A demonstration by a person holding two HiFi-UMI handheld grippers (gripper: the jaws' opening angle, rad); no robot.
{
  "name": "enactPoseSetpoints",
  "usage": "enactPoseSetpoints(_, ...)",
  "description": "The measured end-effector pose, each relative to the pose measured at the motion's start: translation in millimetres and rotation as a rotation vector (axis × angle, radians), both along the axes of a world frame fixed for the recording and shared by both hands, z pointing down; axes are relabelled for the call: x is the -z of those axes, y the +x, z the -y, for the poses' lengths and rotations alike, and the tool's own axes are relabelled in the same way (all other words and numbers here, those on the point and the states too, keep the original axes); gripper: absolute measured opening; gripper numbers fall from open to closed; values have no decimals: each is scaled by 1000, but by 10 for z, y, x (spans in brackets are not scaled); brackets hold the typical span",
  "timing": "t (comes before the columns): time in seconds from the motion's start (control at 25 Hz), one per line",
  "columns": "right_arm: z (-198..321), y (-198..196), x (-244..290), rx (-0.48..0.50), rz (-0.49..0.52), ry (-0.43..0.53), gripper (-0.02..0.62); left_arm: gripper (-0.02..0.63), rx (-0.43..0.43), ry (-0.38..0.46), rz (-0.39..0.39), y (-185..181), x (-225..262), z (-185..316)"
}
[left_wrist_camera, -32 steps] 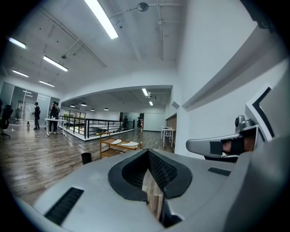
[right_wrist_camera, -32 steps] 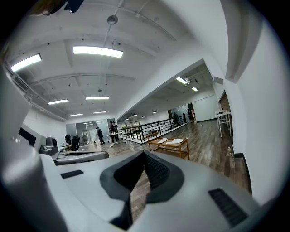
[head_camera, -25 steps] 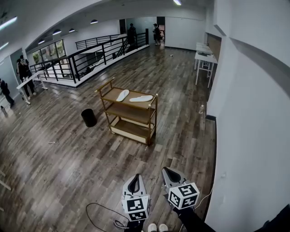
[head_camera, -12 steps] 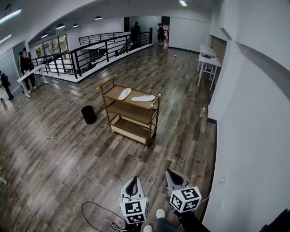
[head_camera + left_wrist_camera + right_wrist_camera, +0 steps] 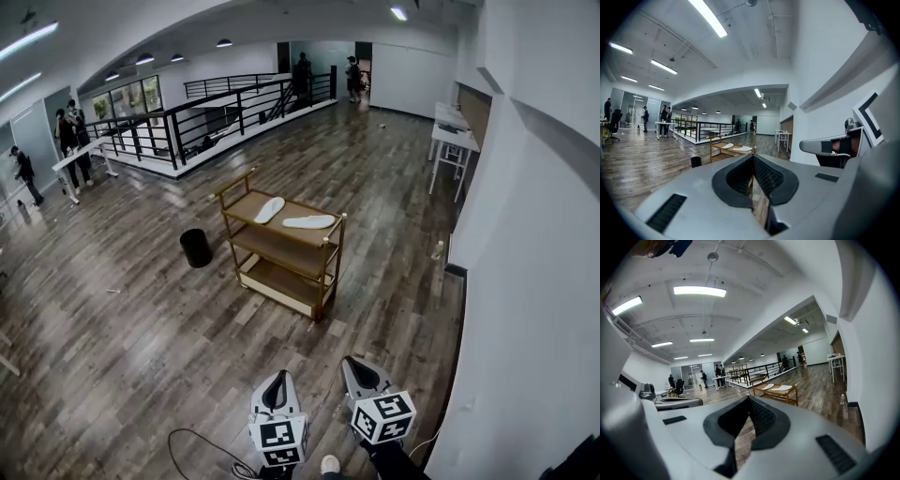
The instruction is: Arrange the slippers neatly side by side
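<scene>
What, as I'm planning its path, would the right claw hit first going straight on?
Likely the three-shelf wooden cart, or the dark plank floor short of it; depth is unclear.

Your three-tier wooden cart (image 5: 330, 272) stands on the floor (image 5: 141, 328), with a black bin (image 5: 195, 248) near it. On its top shelf (image 5: 246, 202) you see the left slipper (image 5: 270, 209) and the right slipper (image 5: 308, 222), angled apart.

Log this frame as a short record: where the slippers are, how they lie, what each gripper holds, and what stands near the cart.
left slipper: white, on the top shelf of the wooden cart
right slipper: white, same shelf
layout: apart, at an angle to each other, not side by side
left gripper: shut, empty, well short of the cart
right gripper: shut, empty, well short of the cart
nearby: black bin on the floor beside the cart
task: not yet begun
</scene>
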State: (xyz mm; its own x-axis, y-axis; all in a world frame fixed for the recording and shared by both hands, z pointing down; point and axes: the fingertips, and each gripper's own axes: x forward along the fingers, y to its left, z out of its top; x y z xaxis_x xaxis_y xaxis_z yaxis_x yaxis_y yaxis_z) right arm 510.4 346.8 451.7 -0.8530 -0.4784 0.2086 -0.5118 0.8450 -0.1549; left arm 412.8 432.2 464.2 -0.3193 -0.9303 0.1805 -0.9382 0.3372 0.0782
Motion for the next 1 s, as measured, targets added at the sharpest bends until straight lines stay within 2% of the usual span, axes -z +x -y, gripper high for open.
enactPoseSetpoints(0.6, 805, -130, 65, 48, 37, -12, -2, -2, 42, -14, 28, -72, 84, 733)
enactPoseSetpoints(0.8, 1000, -253, 42, 46, 3, -22, -2, -2, 32, -23, 29, -120, 131, 1004)
enactPoseSetpoints(1.0, 1274, -478, -43, 26, -23, -32, -2, -2, 11, -19, 34, -319, 82, 1337)
